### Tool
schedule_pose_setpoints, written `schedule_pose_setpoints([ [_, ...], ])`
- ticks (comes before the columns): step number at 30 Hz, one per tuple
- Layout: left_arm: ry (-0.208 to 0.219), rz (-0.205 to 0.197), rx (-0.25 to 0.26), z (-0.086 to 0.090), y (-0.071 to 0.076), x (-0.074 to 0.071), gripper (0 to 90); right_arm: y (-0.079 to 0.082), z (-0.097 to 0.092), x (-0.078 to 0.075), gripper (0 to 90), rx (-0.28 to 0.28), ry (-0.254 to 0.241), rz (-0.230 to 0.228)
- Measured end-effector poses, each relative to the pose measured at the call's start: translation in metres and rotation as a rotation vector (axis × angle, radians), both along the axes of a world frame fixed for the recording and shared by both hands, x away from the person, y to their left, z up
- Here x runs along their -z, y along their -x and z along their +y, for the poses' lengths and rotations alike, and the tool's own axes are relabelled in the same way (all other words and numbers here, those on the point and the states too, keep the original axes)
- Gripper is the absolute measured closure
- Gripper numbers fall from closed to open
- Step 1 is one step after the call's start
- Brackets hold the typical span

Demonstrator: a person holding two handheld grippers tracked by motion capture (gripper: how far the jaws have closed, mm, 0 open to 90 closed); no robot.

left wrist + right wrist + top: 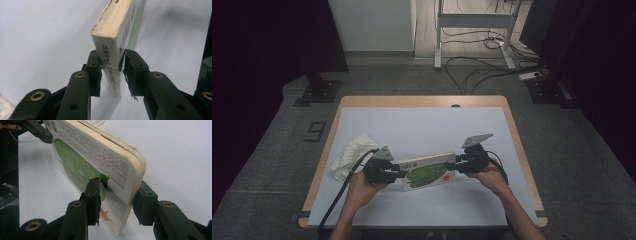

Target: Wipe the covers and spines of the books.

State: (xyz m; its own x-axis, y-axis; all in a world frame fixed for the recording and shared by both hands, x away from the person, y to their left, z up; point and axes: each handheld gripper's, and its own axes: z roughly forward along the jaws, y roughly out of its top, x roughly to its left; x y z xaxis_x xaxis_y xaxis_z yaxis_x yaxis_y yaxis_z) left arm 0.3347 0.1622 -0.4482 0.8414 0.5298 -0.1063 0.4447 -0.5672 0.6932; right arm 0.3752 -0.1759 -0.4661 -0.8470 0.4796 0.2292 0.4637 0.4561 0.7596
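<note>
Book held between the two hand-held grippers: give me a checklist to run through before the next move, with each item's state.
1. Left hand-held gripper clamped on the book at its spine end: ok.
2. Right hand-held gripper clamped on the opposite, rounded-corner end: ok.
3. Book on edge, held between both grippers: ok.
4. Lower edge lifted off the table: cannot tell.
5. White cloth away from the book, beside the left hand: ok.
6. Pages staying shut: ok.
</note>
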Motion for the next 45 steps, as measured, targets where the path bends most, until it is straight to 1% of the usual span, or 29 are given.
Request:
schedule_pose_setpoints([
  [4, -0.021, -0.018, -0.010, 0.000, -0.004, -0.003, 67.3, 0.000, 0.003, -0.003, 60.6, -0.005, 0.016, -0.027],
  [6, -0.029, -0.018, -0.011, 0.000, -0.006, -0.004, 67.2, 0.000, 0.004, -0.004, 60.6, -0.001, 0.021, -0.035],
  [13, -0.026, -0.041, -0.014, 0.001, -0.012, -0.010, 67.0, -0.005, 0.005, -0.009, 60.6, 0.016, 0.013, -0.050],
  [17, -0.032, -0.067, -0.017, 0.001, -0.020, -0.015, 66.6, -0.008, 0.006, -0.012, 60.7, 0.026, 0.013, -0.071],
  [21, -0.030, -0.080, -0.027, 0.003, -0.029, -0.017, 65.8, -0.013, 0.009, -0.014, 60.8, 0.043, 0.012, -0.086],
  [23, -0.027, -0.083, -0.038, 0.004, -0.034, -0.017, 65.2, -0.016, 0.011, -0.015, 60.8, 0.052, 0.015, -0.096],
  [27, -0.040, -0.094, -0.060, 0.006, -0.044, -0.016, 63.8, -0.023, 0.016, -0.017, 61.5, 0.064, 0.021, -0.106],
  [31, -0.049, -0.114, -0.078, 0.006, -0.053, -0.016, 62.6, -0.030, 0.020, -0.018, 61.5, 0.077, 0.031, -0.118],
  [36, -0.056, -0.129, -0.100, 0.004, -0.062, -0.014, 61.8, -0.039, 0.022, -0.017, 61.5, 0.092, 0.033, -0.126],
  [40, -0.063, -0.141, -0.121, 0.003, -0.069, -0.011, 61.0, -0.046, 0.025, -0.016, 61.5, 0.098, 0.049, -0.142],
  [42, -0.068, -0.146, -0.131, 0.003, -0.071, -0.009, 60.5, -0.048, 0.026, -0.015, 61.5, 0.102, 0.054, -0.154],
  [45, -0.082, -0.150, -0.138, 0.002, -0.073, -0.006, 60.3, -0.051, 0.028, -0.012, 61.4, 0.102, 0.060, -0.159],
])
